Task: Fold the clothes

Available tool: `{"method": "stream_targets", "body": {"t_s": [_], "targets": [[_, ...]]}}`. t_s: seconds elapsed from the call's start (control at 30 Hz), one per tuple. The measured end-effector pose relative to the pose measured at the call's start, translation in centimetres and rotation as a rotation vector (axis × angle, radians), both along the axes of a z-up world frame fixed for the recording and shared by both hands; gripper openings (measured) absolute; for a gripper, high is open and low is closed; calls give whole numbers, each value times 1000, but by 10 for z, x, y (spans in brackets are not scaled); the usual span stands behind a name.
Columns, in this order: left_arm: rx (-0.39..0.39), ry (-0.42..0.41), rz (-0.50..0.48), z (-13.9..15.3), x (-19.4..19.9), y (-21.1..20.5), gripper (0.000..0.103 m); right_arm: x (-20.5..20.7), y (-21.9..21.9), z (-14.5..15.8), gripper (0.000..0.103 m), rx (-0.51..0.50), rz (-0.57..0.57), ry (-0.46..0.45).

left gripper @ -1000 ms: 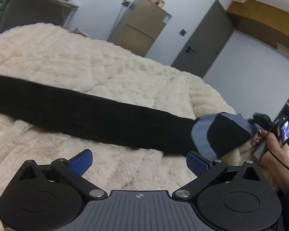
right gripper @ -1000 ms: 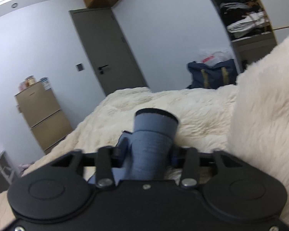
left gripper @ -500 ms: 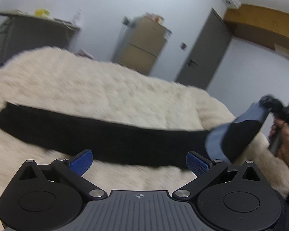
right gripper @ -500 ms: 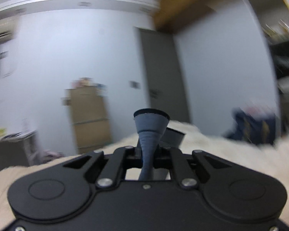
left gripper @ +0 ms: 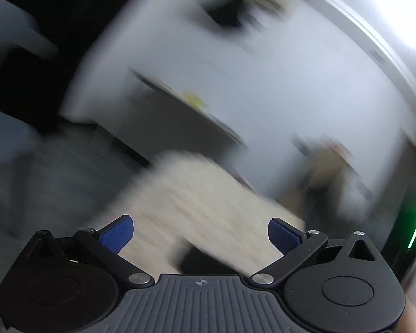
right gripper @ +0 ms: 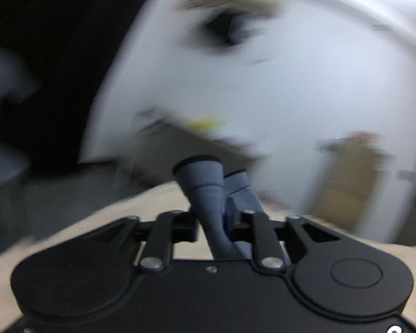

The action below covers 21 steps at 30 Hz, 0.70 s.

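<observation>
Garment (right gripper: 205,191), grey-blue with a black-trimmed tubular end, is seen bunched between the fingers of the right tool (right gripper: 212,223), the cloth rising up and forward past the fingertips above the cream fleece bed (right gripper: 152,202). The right tool's jaws have just been opening with the cloth between them; whether the pads press on it cannot be told through the motion blur. The left tool (left gripper: 199,233) is recorded with its blue pads (left gripper: 116,234) spread wide apart and nothing between them, the bed and a pale wall (left gripper: 235,83) smeared behind.
</observation>
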<state>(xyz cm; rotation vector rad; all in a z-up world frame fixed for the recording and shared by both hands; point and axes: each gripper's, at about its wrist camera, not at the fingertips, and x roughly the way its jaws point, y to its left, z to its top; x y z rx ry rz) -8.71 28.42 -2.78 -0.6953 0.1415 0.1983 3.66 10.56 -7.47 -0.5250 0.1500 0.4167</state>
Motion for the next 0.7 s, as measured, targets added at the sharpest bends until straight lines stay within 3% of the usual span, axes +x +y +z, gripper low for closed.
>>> {"method": "stream_targets", "body": {"t_s": [0.03, 0.1, 0.2, 0.27, 0.4, 0.5, 0.63, 0.7], "targets": [[-57, 0, 13, -5, -5, 16, 103, -6, 20, -23, 64, -74, 54, 58], [-67, 23, 34, -8, -8, 23, 103, -28, 45, -59, 62, -180, 159, 135], [-49, 42, 8, -7, -3, 21, 103, -54, 10, -45, 74, -44, 214, 79], [-31, 32, -37, -5, 5, 11, 103, -61, -47, -20, 78, 49, 190, 68], [28, 69, -128, -7, 18, -19, 103, -47, -166, 20, 77, 151, -8, 100], [93, 111, -202, -9, 29, -48, 103, -16, -286, 48, 76, 346, -309, 241], [126, 156, -232, -16, 34, -70, 103, 3, -397, 29, 57, 698, -526, 444], [117, 143, -272, -19, 33, -76, 103, 7, -428, 7, 54, 860, -568, 515]]}}
